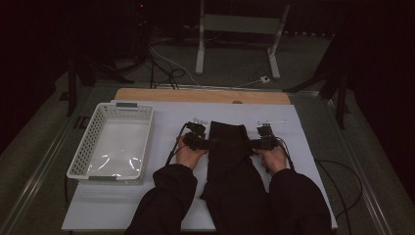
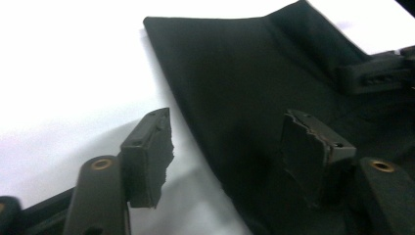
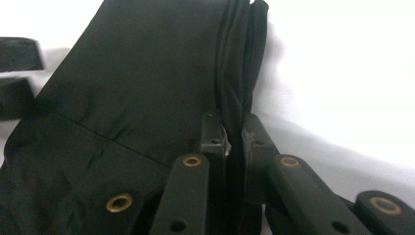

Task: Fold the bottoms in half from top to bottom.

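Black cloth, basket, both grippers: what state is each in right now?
Black cloth: folded, lying flat on the white table cover.
Basket: upright beside the cloth.
Left gripper: jaws open, straddling the cloth's edge.
Right gripper: jaws pinched on the cloth's folded edge.

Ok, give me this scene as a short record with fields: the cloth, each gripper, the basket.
cloth: black garment lying flat on the white sheet
right gripper: shut on the garment's folded edge
left gripper: jaws apart, astride the garment's other edge, not pinching it
basket: white, left of the garment, nothing visible inside
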Tool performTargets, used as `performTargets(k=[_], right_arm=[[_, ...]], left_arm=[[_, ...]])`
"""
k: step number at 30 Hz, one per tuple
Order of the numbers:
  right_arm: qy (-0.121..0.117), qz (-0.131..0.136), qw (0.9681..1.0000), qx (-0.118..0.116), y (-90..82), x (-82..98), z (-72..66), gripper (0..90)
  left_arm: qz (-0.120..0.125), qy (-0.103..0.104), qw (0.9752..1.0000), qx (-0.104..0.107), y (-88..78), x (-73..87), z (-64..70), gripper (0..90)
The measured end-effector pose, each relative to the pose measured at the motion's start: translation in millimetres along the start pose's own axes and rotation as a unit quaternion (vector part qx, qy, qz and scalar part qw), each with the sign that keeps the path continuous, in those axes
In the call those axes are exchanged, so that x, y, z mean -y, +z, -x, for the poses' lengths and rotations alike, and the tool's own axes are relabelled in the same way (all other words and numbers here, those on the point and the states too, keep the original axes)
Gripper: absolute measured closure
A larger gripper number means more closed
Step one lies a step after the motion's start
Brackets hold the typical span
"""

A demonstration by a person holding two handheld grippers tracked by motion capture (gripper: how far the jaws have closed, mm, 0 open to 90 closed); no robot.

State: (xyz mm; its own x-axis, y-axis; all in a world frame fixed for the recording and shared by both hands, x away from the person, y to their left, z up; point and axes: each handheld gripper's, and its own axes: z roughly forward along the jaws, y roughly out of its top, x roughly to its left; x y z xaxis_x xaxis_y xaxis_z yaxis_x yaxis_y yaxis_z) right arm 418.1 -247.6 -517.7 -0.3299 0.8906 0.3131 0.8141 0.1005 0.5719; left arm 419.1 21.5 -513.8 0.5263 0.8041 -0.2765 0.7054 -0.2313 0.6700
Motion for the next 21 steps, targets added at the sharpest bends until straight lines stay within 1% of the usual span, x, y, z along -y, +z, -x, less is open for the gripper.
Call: performTargets(k=[2,4,5,6,7,8,10,11,12,13,14,15,16,17,18,20,21], right_arm=[[-0.004,0.000,1.0000,0.001,-0.3,-0.1,0.0,83.3],[-0.007,0.001,1.0000,0.001,-0.2,0.1,0.2,83.4],[-0.008,0.001,1.0000,0.001,-0.3,0.2,0.1,83.4],[-0.009,0.002,1.0000,0.001,-0.4,0.3,-0.2,83.4],[-0.010,0.002,1.0000,0.002,-0.7,0.4,-0.3,83.5],[-0.010,0.002,0.9999,0.002,-0.8,0.4,-0.5,83.5],[-0.011,0.004,0.9999,0.003,-1.3,0.2,-1.5,83.7],[-0.011,0.005,0.9999,0.003,-2.0,0.0,-2.3,83.8],[-0.013,0.007,0.9999,0.004,-3.0,-0.1,-3.3,83.9],[-0.016,0.010,0.9998,0.007,-4.9,-0.3,-3.7,83.9],[-0.016,0.010,0.9998,0.007,-4.9,-0.3,-3.7,83.9],[-0.019,0.012,0.9997,0.010,-7.5,-0.9,-4.2,84.0],[-0.024,0.018,0.9995,0.013,-14.4,-2.6,-4.8,84.1],[-0.031,0.018,0.9992,0.018,-17.6,-3.4,-5.1,84.1],[-0.039,0.016,0.9986,0.031,-21.2,-4.2,-5.7,84.1],[-0.041,0.019,0.9982,0.039,-26.8,-5.3,-6.0,84.2],[-0.041,0.019,0.9982,0.039,-26.8,-5.3,-6.0,84.2]], left_arm=[[-0.006,-0.004,1.0000,0.004,3.9,-0.2,-1.1,40.9],[-0.017,-0.013,0.9997,0.012,9.3,0.7,-1.6,45.0],[-0.015,-0.016,0.9996,0.018,11.3,1.5,-1.6,47.6],[-0.015,-0.028,0.9992,0.026,12.6,1.0,-2.4,49.5],[-0.018,-0.046,0.9979,0.041,14.3,0.0,-3.6,54.2],[-0.024,-0.053,0.9971,0.050,16.6,-1.1,-3.4,63.6],[-0.031,-0.042,0.9974,0.049,19.0,-3.7,0.9,77.1],[-0.026,-0.040,0.9974,0.054,18.5,-5.0,3.0,82.1],[-0.016,-0.044,0.9970,0.062,16.7,-6.5,5.0,83.6],[-0.008,-0.044,0.9968,0.067,14.3,-8.3,7.4,84.4],[-0.008,-0.044,0.9968,0.067,14.3,-8.3,7.4,84.8],[0.004,-0.033,0.9969,0.072,8.9,-13.0,13.0,84.8],[0.008,-0.029,0.9966,0.076,6.1,-15.8,15.9,85.2],[0.014,-0.024,0.9964,0.080,3.2,-19.7,19.6,85.3],[0.017,-0.020,0.9964,0.081,1.7,-22.1,21.7,85.4],[0.025,-0.015,0.9959,0.086,-2.2,-27.9,27.4,85.5],[0.025,-0.015,0.9959,0.086,-2.2,-27.9,27.4,85.6]])
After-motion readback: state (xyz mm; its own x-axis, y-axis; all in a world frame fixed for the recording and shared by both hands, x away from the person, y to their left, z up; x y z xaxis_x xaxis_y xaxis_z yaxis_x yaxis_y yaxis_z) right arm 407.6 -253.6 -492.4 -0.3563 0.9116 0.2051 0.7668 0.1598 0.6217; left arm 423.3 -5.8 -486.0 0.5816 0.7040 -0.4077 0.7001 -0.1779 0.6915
